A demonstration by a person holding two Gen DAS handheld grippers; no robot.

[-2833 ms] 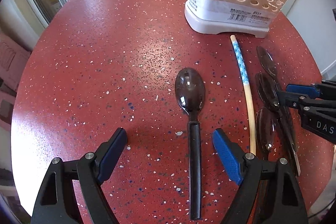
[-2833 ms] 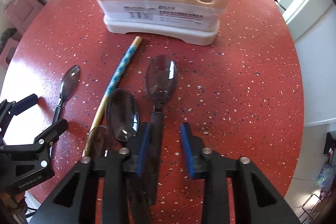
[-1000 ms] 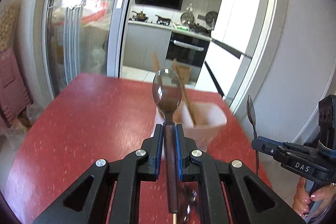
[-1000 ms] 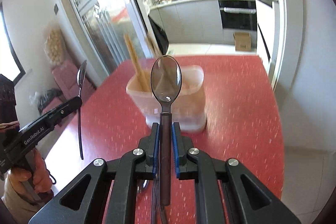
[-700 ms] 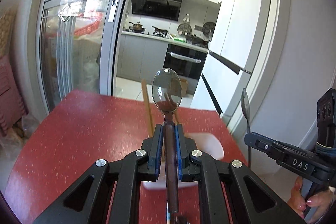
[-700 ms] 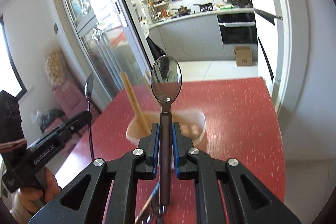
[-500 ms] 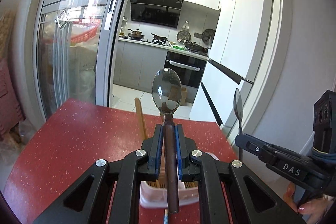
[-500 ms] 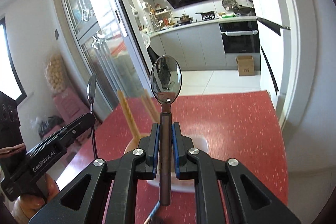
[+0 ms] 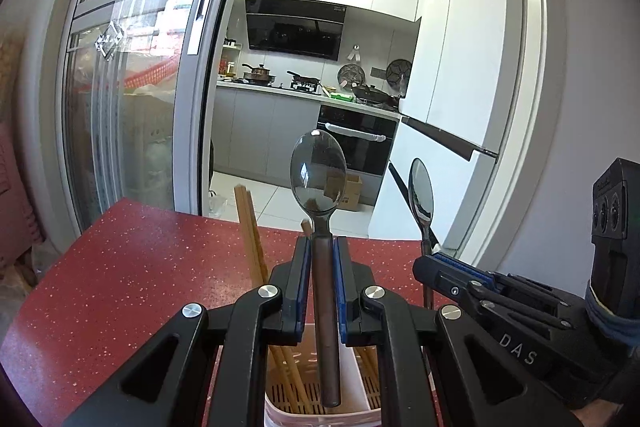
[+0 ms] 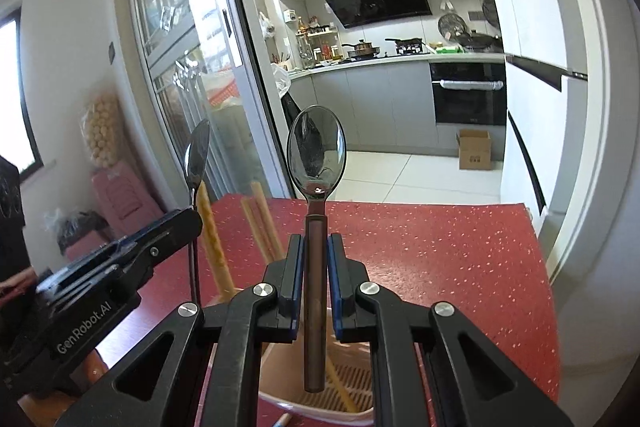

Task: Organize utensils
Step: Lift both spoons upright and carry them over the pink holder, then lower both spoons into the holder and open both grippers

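Bright daylight through glass door (image 9: 132, 99); sharp focus; strong fisheye bending, dark vignette at corners.

Both cameras ride close behind their own fingers, just above the utensil holder (image 9: 316, 393), facing slightly downward across the red table (image 9: 132, 267) toward the kitchen beyond it. The left wrist view sits left of the holder and catches the right gripper (image 9: 434, 261) at its right edge; the right wrist view mirrors this, with the left gripper (image 10: 188, 223) on its left. Both share holder, table and kitchen.
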